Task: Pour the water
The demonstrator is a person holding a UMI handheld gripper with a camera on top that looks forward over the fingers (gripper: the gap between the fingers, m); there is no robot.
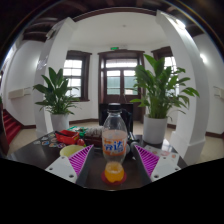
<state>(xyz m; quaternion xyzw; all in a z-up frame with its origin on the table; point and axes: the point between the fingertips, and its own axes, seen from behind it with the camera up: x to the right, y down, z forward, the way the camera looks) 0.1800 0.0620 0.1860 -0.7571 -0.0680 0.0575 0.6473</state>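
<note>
Fingers (113,160) spread apart around an orange soda bottle (115,140) standing on the surface (40,152); probably lined up for grabbing, not clamped yet.

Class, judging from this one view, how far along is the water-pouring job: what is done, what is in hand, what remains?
Done: the tongs have reached the bottle. In hand: the upright, orange-labelled bottle stands on the dark table between the open pink pads, with gaps either side, so it is not gripped. Left: closing, lifting and pouring; nothing shows pouring begun.

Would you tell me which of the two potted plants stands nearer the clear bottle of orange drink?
The taller potted plant in the white pot, just behind the bottle; the other plant stands farther off.
</note>
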